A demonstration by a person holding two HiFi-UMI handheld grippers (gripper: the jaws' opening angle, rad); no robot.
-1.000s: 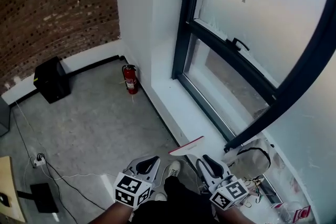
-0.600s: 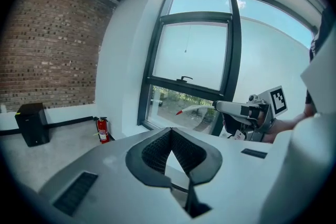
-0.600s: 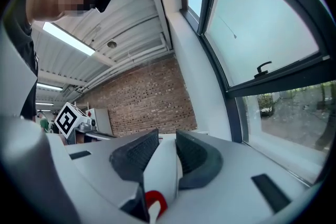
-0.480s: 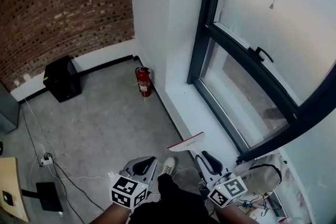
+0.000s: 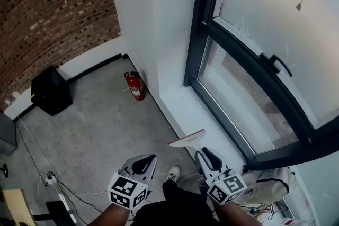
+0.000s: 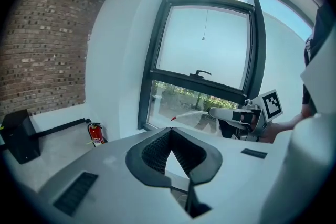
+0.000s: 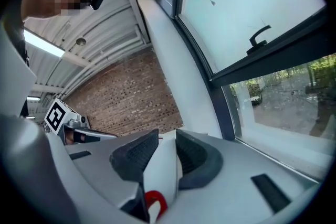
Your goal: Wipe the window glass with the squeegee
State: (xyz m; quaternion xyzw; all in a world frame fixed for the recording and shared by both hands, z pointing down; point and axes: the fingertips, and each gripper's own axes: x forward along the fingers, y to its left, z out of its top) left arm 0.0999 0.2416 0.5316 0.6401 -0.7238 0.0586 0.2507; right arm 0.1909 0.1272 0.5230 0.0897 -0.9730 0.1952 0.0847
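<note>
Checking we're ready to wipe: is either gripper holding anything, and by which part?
The right gripper holds the squeegee by its white handle, blade sticking out ahead. The left gripper is shut and empty.

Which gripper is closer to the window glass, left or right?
Right. The right gripper, holding the squeegee, is beside the sill just below the window glass. The left gripper is farther out, over the floor.

R gripper [image 5: 203,154] | squeegee [image 5: 186,140] in jaws, over sill [image 5: 183,106] | L gripper [image 5: 144,163] alongside
</note>
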